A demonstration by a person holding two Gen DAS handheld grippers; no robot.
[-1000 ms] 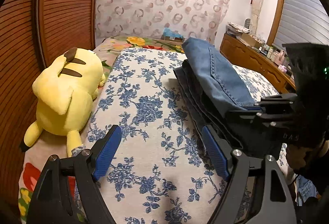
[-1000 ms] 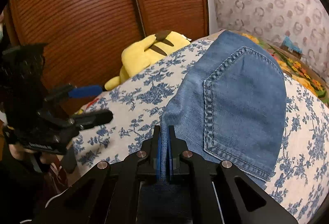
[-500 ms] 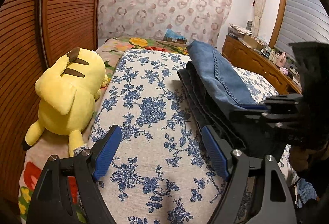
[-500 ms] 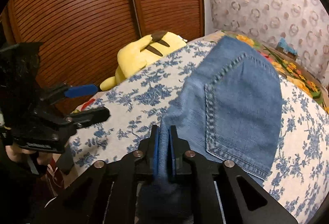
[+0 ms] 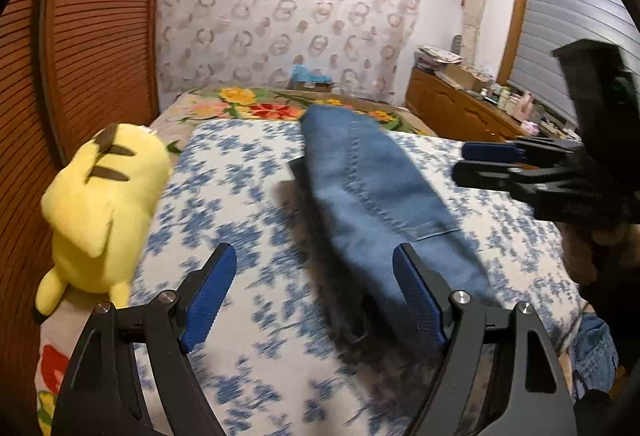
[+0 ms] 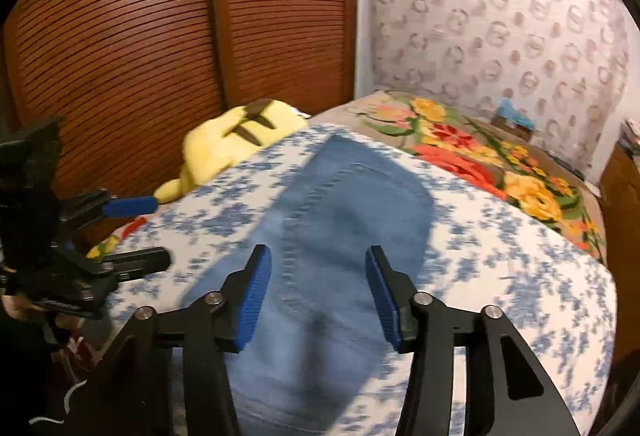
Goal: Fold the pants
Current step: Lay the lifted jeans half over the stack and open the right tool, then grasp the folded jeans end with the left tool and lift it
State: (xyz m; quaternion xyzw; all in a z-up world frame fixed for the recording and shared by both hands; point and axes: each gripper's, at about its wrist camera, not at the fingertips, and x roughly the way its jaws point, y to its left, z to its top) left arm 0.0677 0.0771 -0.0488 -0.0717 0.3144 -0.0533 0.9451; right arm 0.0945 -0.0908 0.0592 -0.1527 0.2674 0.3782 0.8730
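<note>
- Seen from the left wrist, the folded jeans [image 5: 372,192] lie on a bed [image 5: 224,204] covered with a white sheet printed in blue flowers, its far end showing a bright floral blanket [image 5: 260,108].
- The left gripper [image 5: 314,296] hangs above the bed with its jaws wide and nothing between them; the jeans lie just beyond its right-hand pad.
- A yellow plush toy [image 5: 104,204] rests at the bed's left edge, against a brown slatted wardrobe door [image 5: 92,36].
- Behind the bed hangs a ring-patterned curtain [image 5: 288,16]; a wooden dresser [image 5: 456,108] cluttered with small items stands at right under a shuttered window [image 5: 572,32].
- The right gripper [image 5: 480,160] shows at the right edge, above the bed and clear of the denim.
- From the right wrist, the right gripper [image 6: 318,292] has just been opening; its jaws stand partly apart over the jeans [image 6: 340,236], the pads not pressing the cloth, back pocket facing up.
- The left gripper [image 6: 136,232] is at the left edge, over the bed's side, jaws apart.
- Both views are blurred by motion.
</note>
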